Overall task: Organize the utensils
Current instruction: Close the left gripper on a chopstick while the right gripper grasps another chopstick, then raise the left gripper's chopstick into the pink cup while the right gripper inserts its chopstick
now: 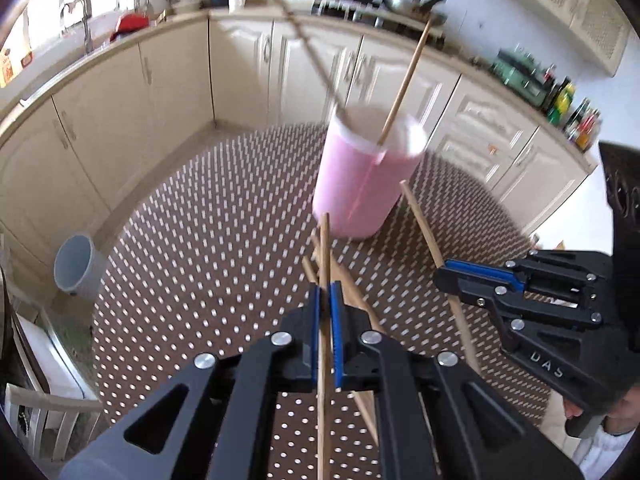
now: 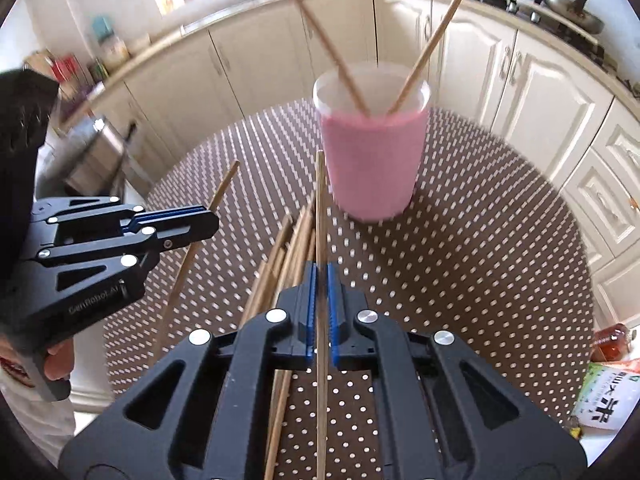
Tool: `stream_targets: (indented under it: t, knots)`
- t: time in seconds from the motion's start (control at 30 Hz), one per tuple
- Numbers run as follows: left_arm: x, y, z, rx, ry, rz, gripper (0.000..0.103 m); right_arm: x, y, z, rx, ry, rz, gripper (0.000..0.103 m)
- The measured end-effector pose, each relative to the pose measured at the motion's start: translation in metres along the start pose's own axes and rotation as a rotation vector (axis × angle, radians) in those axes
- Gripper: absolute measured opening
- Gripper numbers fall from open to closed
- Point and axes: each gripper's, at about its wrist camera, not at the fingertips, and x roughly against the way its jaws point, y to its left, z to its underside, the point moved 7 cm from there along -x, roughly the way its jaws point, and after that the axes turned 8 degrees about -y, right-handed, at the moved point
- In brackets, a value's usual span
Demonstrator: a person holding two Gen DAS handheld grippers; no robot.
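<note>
The left tongs were clamped on one wooden chopstick, and the right tongs were clamped on another chopstick. More loose chopsticks lay on the dotted brown surface between them. Beyond stood a pink cup with two chopsticks leaning crossed inside it.

Pink cup with pale rim, tan chopsticks, brown tablecloth (white-dotted), blue-padded black fingers.

Black tongs, blue pads, silver screws
</note>
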Motion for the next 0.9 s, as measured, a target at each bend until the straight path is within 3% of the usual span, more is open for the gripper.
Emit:
stream_targets:
  t: [0.37, 0.77, 0.9]
  knots:
    - [0.089, -0.023, -0.045, -0.041, -0.21, 0.049, 0.006, 0.068, 0.013, -0.031, 0.018, -0.193, -0.005, 0.006]
    - [0.123, -0.042, -0.086, -0.042, -0.343, 0.084, 0.006, 0.117, 0.019, -0.069, 0.021, -0.393, 0.009, 0.006]
    - [0.133, -0.042, -0.113, -0.028, -0.406, 0.081, 0.006, 0.13, 0.014, -0.091, 0.01, -0.462, 0.017, 0.006]
